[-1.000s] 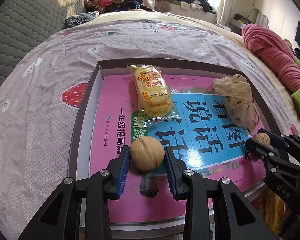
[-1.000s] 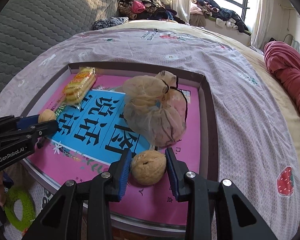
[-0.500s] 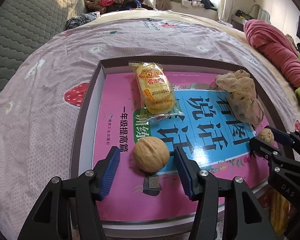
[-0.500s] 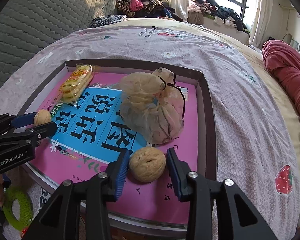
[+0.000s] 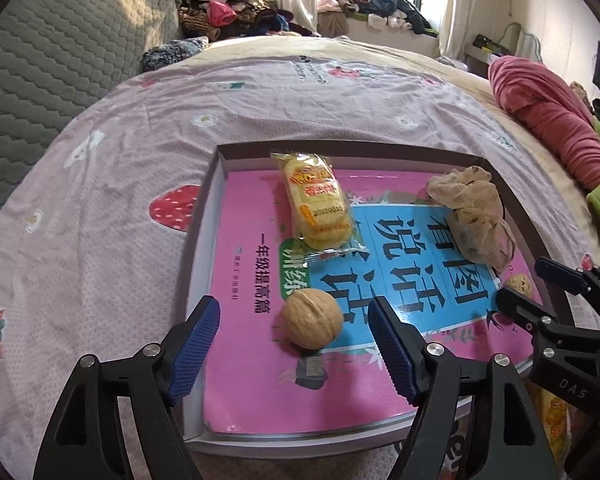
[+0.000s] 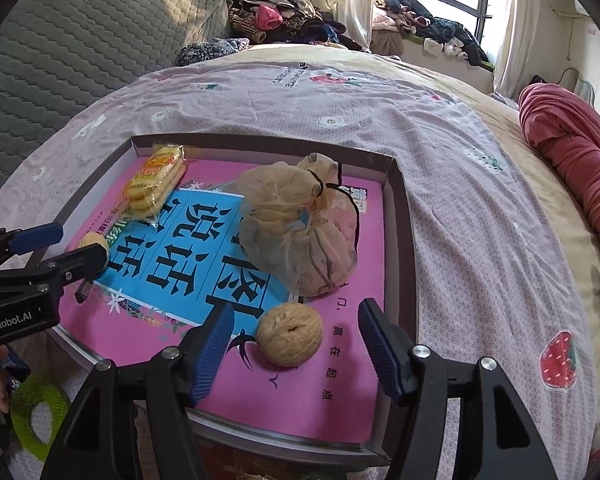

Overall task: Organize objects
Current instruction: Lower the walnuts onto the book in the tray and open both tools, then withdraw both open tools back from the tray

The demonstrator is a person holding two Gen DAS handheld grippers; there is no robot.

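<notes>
Both of your grippers have just been opening: the left gripper [image 5: 294, 322] now stands released around one walnut [image 5: 312, 324], low centre of its frame, pads clear on both sides. Your right gripper [image 6: 294, 336] is likewise released around the other walnut [image 6: 290, 334], just below the mesh bag [image 6: 300, 232]. Both nuts rest on the pink book [image 5: 244, 360] inside the tray [image 5: 204, 216] on the bed [image 5: 100, 200]

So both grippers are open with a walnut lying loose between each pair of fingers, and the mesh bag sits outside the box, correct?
Not quite. The mesh bag lies inside the box, on the pink book, as the right wrist view shows. Both the left gripper and right gripper are open around loose walnuts.
</notes>
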